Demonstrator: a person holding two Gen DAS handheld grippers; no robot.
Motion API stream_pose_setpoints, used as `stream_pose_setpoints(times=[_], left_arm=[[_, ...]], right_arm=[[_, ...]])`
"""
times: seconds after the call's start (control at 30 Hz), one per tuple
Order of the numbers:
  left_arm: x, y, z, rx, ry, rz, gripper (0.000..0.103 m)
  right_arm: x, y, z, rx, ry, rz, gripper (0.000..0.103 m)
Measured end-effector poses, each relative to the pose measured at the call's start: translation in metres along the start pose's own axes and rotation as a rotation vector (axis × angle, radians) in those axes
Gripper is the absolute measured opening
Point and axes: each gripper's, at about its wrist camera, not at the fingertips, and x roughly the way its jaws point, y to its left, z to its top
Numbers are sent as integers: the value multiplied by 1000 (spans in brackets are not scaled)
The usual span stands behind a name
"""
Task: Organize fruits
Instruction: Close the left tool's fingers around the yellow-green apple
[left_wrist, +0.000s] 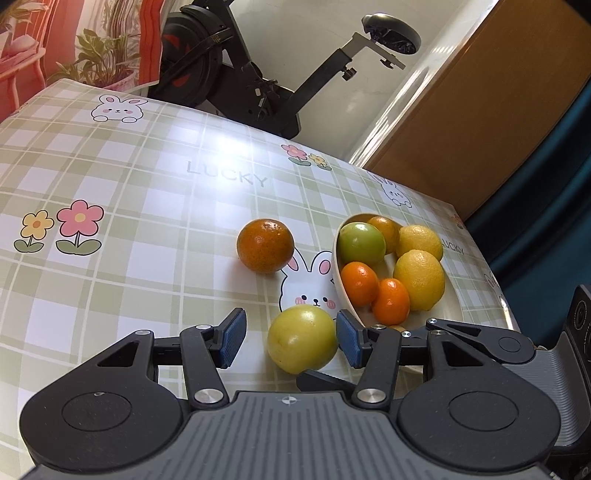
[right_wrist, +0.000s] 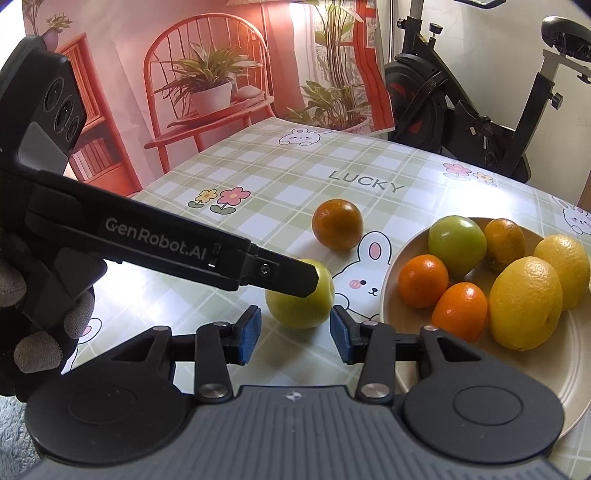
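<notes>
Checked tablecloth (right_wrist: 280, 162), sunlit: one yellow-green fruit (left_wrist: 302, 339) loose, sitting between the spread jaws of the left gripper (left_wrist: 291, 338).

Fruit round, smooth, firm-looking, probably light; glossy skin may slip, so pads should close across its widest middle. Its right side lies against or just beside the right pad; left pad stands apart, nothing clamped. Right gripper (right_wrist: 295, 334) also spread, holding nothing, same fruit (right_wrist: 300, 299) just ahead of its tips, partly under the left gripper's finger. Orange (left_wrist: 265, 245) sits alone farther out. Plate (right_wrist: 399, 314) just right of the fruit, its rim near the right pad; six fruits aboard, open room at the near side. Cloth to the left bare; far table edge well apart, exercise bike (left_wrist: 258, 74) beyond.
</notes>
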Motion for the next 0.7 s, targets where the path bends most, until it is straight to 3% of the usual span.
stream_pose_setpoints(times=[0.13, 0.27, 0.7], left_arm=[[6, 2, 2, -12, 8, -17, 55], [6, -7, -3, 34, 9, -50, 42], [-10, -39, -38, 62, -31, 36, 43]], right_arm=[[6, -1, 3, -10, 4, -12, 45], [9, -2, 1, 4, 13, -6, 47], [-13, -10, -20, 116, -10, 35, 44]])
